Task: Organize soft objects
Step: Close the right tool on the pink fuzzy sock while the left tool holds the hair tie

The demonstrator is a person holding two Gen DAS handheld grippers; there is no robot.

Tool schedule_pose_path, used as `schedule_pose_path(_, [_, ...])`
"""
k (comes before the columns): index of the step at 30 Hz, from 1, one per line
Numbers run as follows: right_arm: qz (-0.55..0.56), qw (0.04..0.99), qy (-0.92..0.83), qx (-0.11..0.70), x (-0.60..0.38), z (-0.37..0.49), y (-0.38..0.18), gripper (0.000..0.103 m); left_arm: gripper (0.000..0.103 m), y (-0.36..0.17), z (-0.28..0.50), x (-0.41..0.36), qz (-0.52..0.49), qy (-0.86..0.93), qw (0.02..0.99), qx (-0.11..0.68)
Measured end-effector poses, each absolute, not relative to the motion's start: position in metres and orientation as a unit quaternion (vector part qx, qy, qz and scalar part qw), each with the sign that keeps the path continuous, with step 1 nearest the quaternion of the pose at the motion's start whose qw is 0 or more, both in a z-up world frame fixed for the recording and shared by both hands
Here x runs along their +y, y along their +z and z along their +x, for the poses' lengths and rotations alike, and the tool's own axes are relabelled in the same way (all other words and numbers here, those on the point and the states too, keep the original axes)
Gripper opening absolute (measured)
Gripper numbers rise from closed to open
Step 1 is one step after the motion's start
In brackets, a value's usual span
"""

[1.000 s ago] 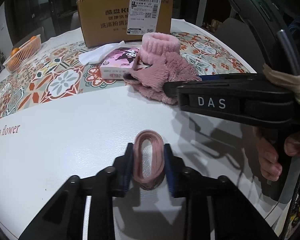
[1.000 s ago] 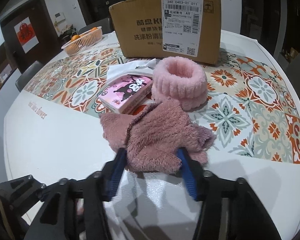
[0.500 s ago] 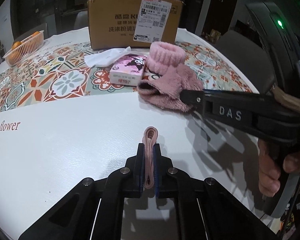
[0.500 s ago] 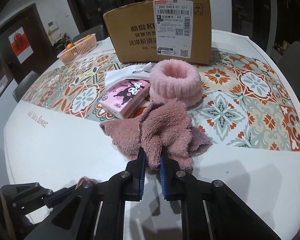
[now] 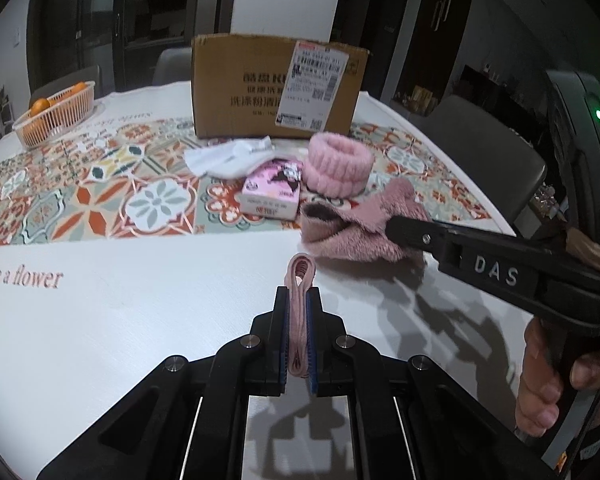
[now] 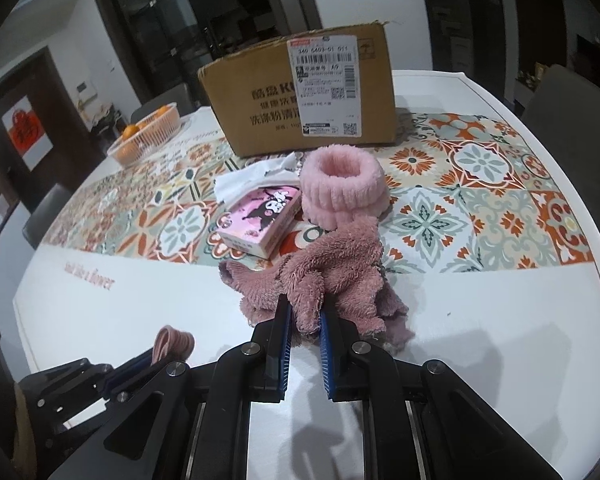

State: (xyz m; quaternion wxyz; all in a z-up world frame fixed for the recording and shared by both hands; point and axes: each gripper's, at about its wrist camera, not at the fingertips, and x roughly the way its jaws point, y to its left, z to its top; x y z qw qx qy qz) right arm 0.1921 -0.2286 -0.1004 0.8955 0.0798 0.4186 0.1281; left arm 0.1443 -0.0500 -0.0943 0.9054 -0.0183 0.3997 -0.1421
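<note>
My left gripper [image 5: 298, 300] is shut on a flat pink elastic band [image 5: 299, 276], squeezed thin between the blue pads and lifted off the white tabletop. That band [image 6: 172, 342] shows at the lower left of the right wrist view too. My right gripper [image 6: 305, 316] is shut on a fold of a fuzzy dusty-pink cloth [image 6: 332, 268], which hangs bunched from the pads; its far part trails on the table. The same cloth [image 5: 356, 228] is pinched by the right gripper [image 5: 396, 226] in the left wrist view. A fluffy pink headband [image 6: 342, 188] lies behind it.
A cardboard box [image 6: 300, 92] with a shipping label stands at the back of the round table [image 6: 500, 340]. A pink tissue pack [image 6: 260, 220] and white tissue [image 6: 252, 178] lie left of the headband. A basket of oranges [image 6: 148, 136] sits far left. A hand [image 5: 548, 376] holds the right gripper.
Both grippers shut: the left on the band, flattening its loop, the right on the cloth. Both then rose, lifting the band and drawing the cloth up into a bunch.
</note>
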Motion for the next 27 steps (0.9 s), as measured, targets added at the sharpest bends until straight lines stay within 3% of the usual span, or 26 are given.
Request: schedule_pose_path(27, [0.119,0.935,0.082,0.324,-0.216,0.167,-0.021,0.014,0.009,-0.011,0.157,-0.026,-0.005,-0.168,0.94,0.297])
